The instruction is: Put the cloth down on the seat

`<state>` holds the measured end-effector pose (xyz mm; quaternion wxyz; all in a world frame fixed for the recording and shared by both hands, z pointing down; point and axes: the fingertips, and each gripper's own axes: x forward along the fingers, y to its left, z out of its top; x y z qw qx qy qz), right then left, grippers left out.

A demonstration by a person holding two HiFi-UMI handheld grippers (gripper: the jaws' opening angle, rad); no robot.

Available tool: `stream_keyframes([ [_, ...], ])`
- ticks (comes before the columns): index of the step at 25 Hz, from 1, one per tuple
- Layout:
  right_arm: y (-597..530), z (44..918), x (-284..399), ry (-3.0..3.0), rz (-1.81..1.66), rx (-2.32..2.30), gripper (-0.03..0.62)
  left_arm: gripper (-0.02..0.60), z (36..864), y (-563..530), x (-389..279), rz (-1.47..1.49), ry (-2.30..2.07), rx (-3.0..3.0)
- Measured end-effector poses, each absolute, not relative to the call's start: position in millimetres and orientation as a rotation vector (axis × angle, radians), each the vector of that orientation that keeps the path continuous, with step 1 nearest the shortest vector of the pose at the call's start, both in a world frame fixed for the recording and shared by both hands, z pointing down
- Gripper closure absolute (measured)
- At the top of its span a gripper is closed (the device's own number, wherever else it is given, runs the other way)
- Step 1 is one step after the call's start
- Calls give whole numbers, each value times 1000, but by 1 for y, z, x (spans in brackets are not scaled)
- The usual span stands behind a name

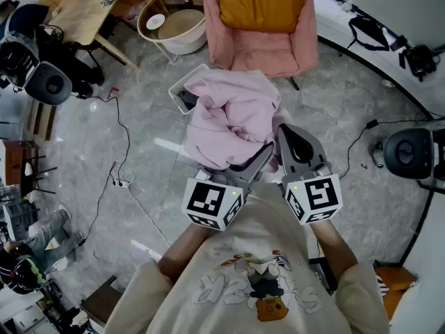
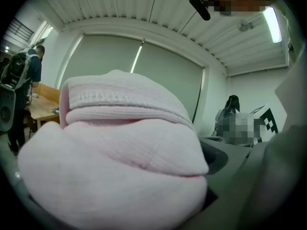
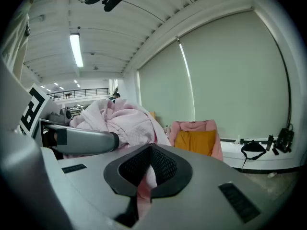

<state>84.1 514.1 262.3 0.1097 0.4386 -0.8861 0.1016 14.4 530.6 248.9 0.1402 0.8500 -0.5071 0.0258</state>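
A bundled pink cloth [image 1: 233,117] hangs in front of me over both grippers. My right gripper [image 1: 288,141] is shut on a thin fold of the cloth [image 3: 144,186], which shows pinched between its dark pads. My left gripper [image 1: 250,164] stands wide open. The cloth [image 2: 120,152] is heaped over its jaws and fills its view, so they are hidden there. One left finger [image 3: 86,140] reaches out under the bundle. The pink armchair [image 1: 261,51] with an orange cushion [image 1: 261,2] stands a step beyond the cloth, its seat bare.
A white box [image 1: 184,89] sits on the floor under the cloth's left side. A round white tub [image 1: 174,23] and a wooden table [image 1: 87,9] are left of the chair. Cables [image 1: 118,179] trail across the floor. Office chairs [image 1: 45,82] [image 1: 410,152] stand at both sides.
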Motion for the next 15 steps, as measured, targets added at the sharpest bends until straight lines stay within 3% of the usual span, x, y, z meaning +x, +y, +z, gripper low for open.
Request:
stream_keyframes([
  [15, 528, 271, 103, -2618, 305, 1219, 576, 115, 271, 546, 36, 116, -1449, 2367],
])
